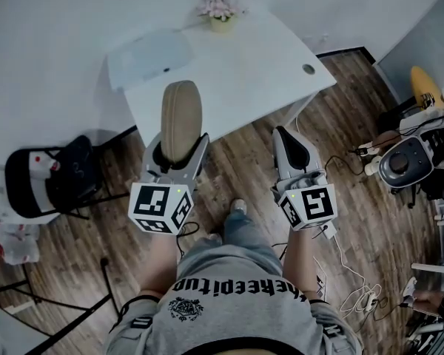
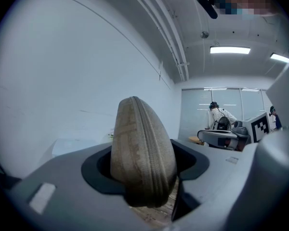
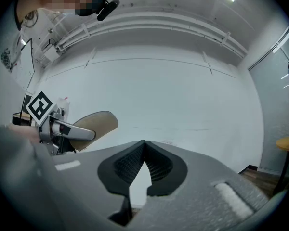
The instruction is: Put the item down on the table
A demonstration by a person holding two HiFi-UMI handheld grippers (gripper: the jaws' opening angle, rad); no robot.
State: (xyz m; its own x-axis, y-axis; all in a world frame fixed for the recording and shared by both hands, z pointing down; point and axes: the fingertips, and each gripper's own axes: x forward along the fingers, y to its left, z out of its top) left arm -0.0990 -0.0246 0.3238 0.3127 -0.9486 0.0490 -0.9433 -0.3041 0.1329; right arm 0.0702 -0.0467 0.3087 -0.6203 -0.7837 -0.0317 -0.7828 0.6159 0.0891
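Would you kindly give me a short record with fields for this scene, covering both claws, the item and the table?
Left claw: closed on the beige zipped case
Right claw: shut, nothing between its jaws
Case: held in the air, sticking out forward past the claw tips
Table: white, ahead of both claws, with a flower pot at its far edge
Task state: case not yet put down on the table

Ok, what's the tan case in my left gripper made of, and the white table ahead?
Case: looks like woven fabric over a semi-rigid shell, matte tan. The weave texture and a zipper seam show, and it keeps its domed shape. Table: smooth matte white top, probably laminate or painted board. No grain shows, so that is a guess.
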